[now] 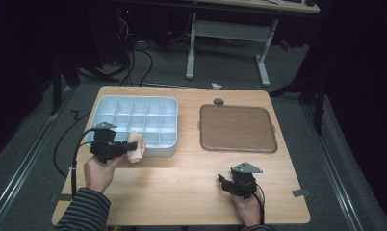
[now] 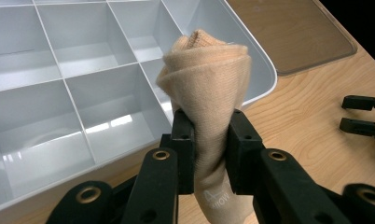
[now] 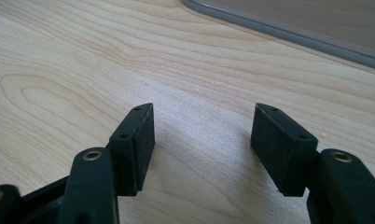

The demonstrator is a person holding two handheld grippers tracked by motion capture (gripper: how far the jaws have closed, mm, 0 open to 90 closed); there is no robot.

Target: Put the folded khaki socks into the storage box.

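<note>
A rolled beige sock (image 2: 206, 88) is clamped between the jaws of my left gripper (image 2: 209, 140), which is shut on it. In the high view this gripper (image 1: 125, 150) holds the sock (image 1: 137, 146) over the near right corner of a pale blue compartment tray (image 1: 101, 103). The tray's cells (image 2: 78, 46) look bare. My right gripper (image 3: 202, 140) stands open above the wooden table, nothing between its pads. In the high view it (image 1: 223, 182) rests near the front edge, right of centre.
A brown flat lid (image 1: 237, 128) lies on the table's right half, and its edge (image 3: 288, 32) runs across the top of the right gripper view. A small grey knob (image 1: 218, 101) sits behind it. A desk frame and cables stand on the floor beyond.
</note>
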